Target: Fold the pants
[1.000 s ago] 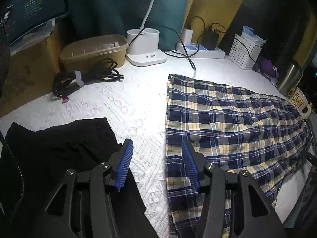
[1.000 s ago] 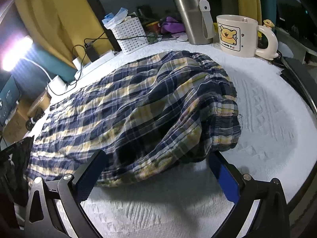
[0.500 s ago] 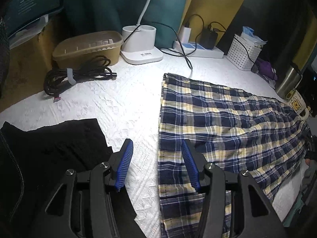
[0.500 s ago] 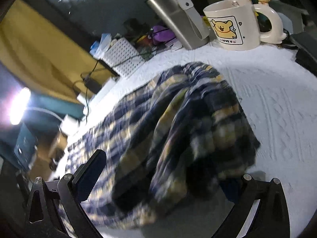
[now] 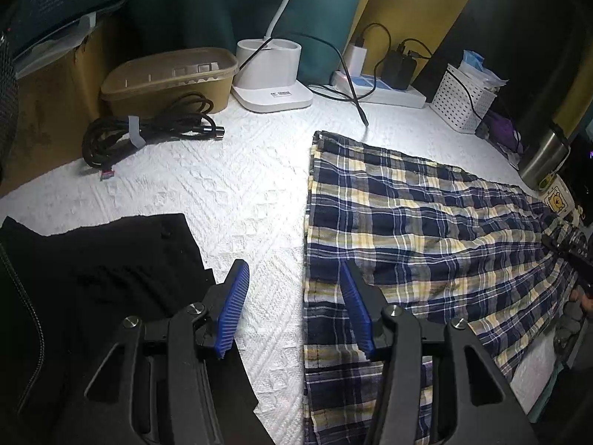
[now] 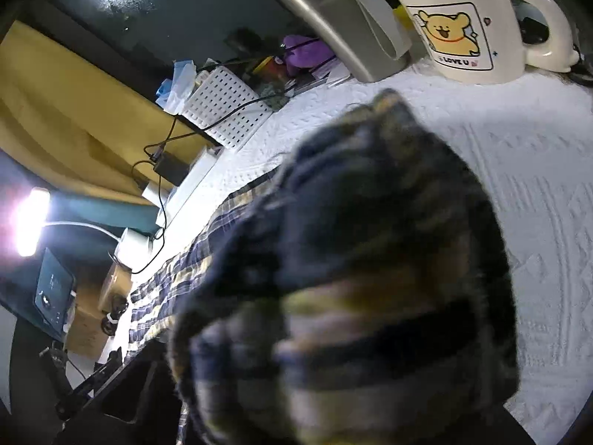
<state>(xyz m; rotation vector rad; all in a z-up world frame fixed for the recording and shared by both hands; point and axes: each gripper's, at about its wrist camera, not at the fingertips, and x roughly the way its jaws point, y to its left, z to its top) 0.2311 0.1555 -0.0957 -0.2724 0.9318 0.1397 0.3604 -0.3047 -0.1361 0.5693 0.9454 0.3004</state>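
Note:
Navy-and-yellow plaid pants (image 5: pixel 418 233) lie spread on the white textured cloth (image 5: pixel 229 193). My left gripper (image 5: pixel 292 293) is open and empty, just above the pants' near left edge, its right finger (image 5: pixel 355 311) over the plaid fabric. In the right wrist view a bunched, blurred fold of the plaid pants (image 6: pixel 355 278) fills the frame close to the lens and hides my right gripper's fingers. In the left wrist view the right gripper (image 5: pixel 570 256) shows dimly at the pants' far right end.
Black garment (image 5: pixel 107 270) at near left. Coiled black cable (image 5: pixel 148 133), brown tub (image 5: pixel 170 78), white lamp base (image 5: pixel 272 74), power strip (image 5: pixel 385 89) and white basket (image 5: pixel 463 100) along the back. Steel tumbler (image 6: pixel 344 18) and bear mug (image 6: pixel 463 26) stand at the right.
The right gripper closed in on the pants' end and lifted it; the fabric now covers its view. The left gripper stayed open and shifted slightly.

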